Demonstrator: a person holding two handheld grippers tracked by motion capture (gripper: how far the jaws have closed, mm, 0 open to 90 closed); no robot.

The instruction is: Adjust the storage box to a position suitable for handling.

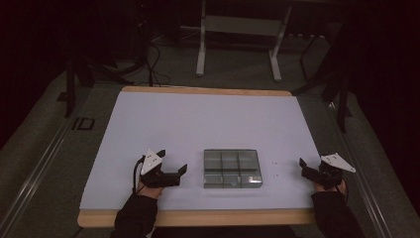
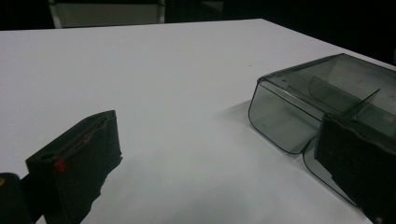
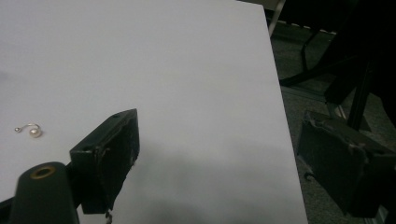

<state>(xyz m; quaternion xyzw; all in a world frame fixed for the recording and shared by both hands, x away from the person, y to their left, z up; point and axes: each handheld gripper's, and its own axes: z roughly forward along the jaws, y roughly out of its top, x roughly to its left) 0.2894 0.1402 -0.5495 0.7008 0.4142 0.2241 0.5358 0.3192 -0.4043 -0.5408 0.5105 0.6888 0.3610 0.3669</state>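
Jaws on both my grippers stand spread and empty, left gripper [image 1: 174,172] lower left beside the clear compartment box [image 1: 232,168], right gripper [image 1: 306,167] lower right near tiny pearl earrings [image 3: 30,130], probably meant for sorting. No readable writing on the surface [image 1: 198,124].
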